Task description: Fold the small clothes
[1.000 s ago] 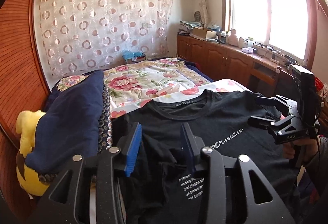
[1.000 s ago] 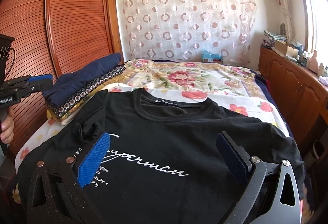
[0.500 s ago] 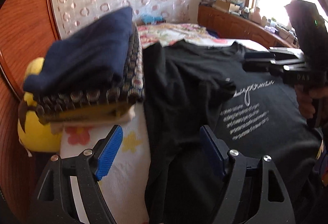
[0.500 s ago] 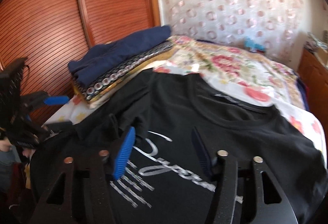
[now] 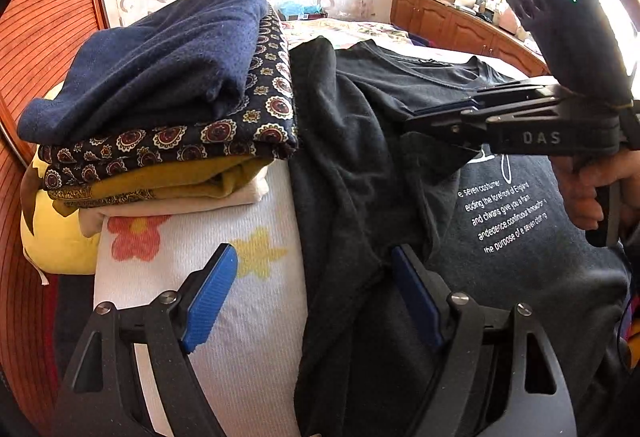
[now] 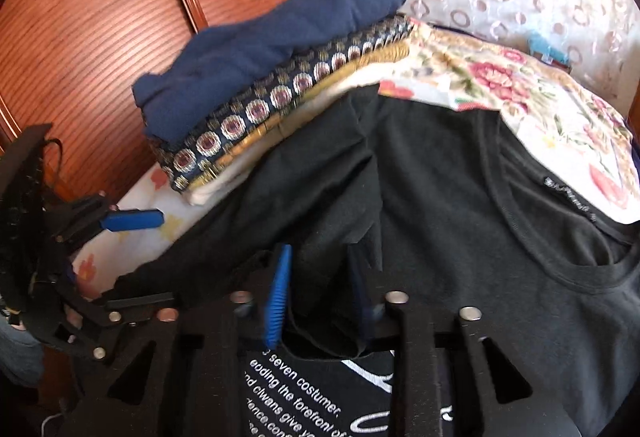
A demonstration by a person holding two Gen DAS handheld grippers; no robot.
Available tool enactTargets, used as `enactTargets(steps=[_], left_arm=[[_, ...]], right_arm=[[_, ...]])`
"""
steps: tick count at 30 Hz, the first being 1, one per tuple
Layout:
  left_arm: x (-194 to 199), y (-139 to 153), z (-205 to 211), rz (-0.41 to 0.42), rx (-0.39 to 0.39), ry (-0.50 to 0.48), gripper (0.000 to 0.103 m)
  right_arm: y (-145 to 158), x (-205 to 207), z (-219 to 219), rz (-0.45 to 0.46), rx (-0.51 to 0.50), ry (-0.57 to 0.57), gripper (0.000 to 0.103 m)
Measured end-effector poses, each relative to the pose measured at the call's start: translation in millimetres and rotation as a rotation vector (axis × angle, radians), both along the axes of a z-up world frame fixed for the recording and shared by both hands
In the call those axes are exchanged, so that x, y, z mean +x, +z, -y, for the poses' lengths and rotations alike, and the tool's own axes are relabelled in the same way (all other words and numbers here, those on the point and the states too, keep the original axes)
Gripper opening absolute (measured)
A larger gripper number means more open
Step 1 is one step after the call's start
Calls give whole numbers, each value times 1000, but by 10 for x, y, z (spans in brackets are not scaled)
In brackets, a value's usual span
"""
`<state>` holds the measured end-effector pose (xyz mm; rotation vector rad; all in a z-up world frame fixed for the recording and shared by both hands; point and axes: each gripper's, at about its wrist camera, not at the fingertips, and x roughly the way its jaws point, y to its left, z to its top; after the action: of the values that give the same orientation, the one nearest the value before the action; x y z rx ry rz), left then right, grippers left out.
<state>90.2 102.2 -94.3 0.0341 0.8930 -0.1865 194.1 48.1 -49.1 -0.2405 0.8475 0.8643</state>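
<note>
Right wrist: jaws narrowed around T-shirt [image 6: 460,221] sleeve; left gripper [image 5: 312,301] spread wider.

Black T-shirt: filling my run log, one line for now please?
black T-shirt: sleeve folded inward | right tongs: closing on sleeve | left tongs: open

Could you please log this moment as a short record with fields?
garment: black T-shirt spread on the bed, left sleeve folded inward
left gripper: open, straddling the shirt's side edge
right gripper: narrowed around the folded sleeve; grip unclear
neighbour: stack of folded clothes, navy piece on top
surface: floral bedspread
</note>
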Motion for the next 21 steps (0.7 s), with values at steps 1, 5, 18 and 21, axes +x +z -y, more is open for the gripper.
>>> enactTargets(steps=[1,5,18,21], left_arm=[[-3,-1,-1,0,0,1,81],[21,-14,-12,-3,2,11,84],[45,-48,-65,-22,13,49,100],[40,-48,-65,-27,18,53,102]], right_arm=[[-16,12,-16,2,3,7,9],[57,-3,94,55,37,-10,6],[36,154,502,104,-7,-230,9],[74,119,625,133,-35,-244,12]])
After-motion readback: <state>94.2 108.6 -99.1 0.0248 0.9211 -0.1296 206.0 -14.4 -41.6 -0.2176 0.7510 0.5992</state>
